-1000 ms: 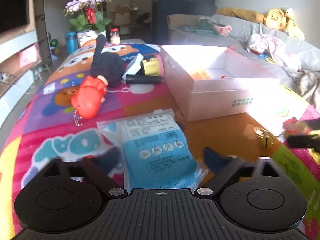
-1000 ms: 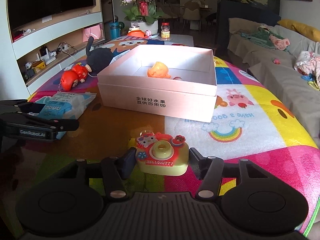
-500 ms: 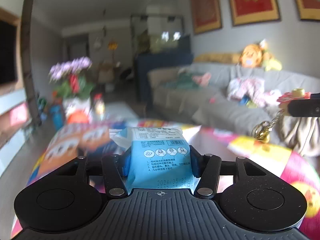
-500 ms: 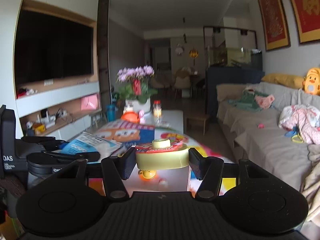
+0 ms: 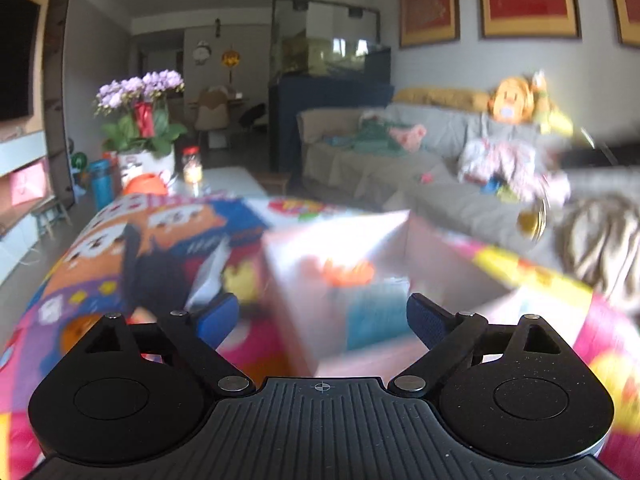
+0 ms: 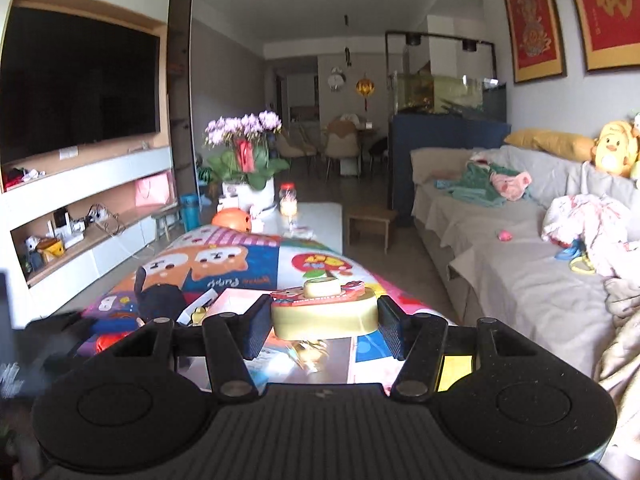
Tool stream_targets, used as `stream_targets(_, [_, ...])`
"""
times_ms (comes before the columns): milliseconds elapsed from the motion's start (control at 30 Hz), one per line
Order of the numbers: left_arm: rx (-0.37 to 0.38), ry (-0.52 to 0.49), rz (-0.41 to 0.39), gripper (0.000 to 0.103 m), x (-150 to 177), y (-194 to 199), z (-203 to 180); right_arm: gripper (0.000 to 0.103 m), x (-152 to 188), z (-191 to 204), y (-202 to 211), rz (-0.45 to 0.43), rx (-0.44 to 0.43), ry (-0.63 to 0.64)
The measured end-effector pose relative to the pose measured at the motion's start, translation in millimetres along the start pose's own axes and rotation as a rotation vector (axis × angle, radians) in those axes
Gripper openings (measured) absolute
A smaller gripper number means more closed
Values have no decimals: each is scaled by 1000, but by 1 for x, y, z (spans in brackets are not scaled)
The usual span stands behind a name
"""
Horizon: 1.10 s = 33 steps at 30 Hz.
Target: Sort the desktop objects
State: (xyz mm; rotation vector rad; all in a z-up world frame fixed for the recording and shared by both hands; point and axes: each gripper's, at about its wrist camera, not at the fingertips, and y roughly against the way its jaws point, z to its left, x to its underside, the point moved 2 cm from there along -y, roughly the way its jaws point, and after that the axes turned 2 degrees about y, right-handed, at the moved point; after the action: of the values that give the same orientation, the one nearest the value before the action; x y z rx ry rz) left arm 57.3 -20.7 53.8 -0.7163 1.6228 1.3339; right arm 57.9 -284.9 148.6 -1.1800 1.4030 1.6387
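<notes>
Left gripper (image 5: 322, 314): jaws just opened wide, nothing between; blue packet (image 5: 376, 316) lies ahead in the box (image 5: 352, 356).
Right gripper (image 6: 322, 330): clamped on toy camera (image 6: 324, 312), light, stiff, slippery plastic; grip its 2 flat sides.

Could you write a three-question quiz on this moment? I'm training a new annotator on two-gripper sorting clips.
1. True or false: the right gripper has nothing between its fingers.
2. Which item lies inside the pink box? A) blue tissue pack B) black plush toy C) flower pot
3. How do the left gripper's fingers stand?

Key
1. False: it is shut on the yellow toy camera.
2. A: the pack lies in the box, beside an orange toy.
3. Wide apart and holding nothing; they have just been opening, and the pack lies below them.
</notes>
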Motion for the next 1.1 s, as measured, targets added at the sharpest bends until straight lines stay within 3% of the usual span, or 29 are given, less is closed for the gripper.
stream_targets(133, [-8,-24,48,97,25,10,8,56,-11,7,-46,48,-17,1])
stream_targets(300, [-64,-18,54,98,36,17,25,57,-21,17,-106,105,38,3])
stream_targets(433, [-130,11,73,100,44,19,46,63,-12,16,-116,142,39,-32])
stream_targets(633, [-254,79,82,100,50,10,75,63,-2,25,-120,186,35,-25])
stream_targets(800, [-251,140,91,101,55,8,90,65,-12,70,-135,226,-72,53])
stream_targets(967, [-225,172,69,102,56,11,93,66,-31,123,-194,348,-205,14])
stream_targets(1000, [-221,174,62,102,56,12,93,65,-34,133,-208,366,-199,24])
stream_targets(1067, [-212,182,53,102,57,14,94,43,-38,152,-240,387,-160,69])
stream_targets(1100, [-205,190,53,103,58,14,95,42,-40,159,-257,406,-136,79])
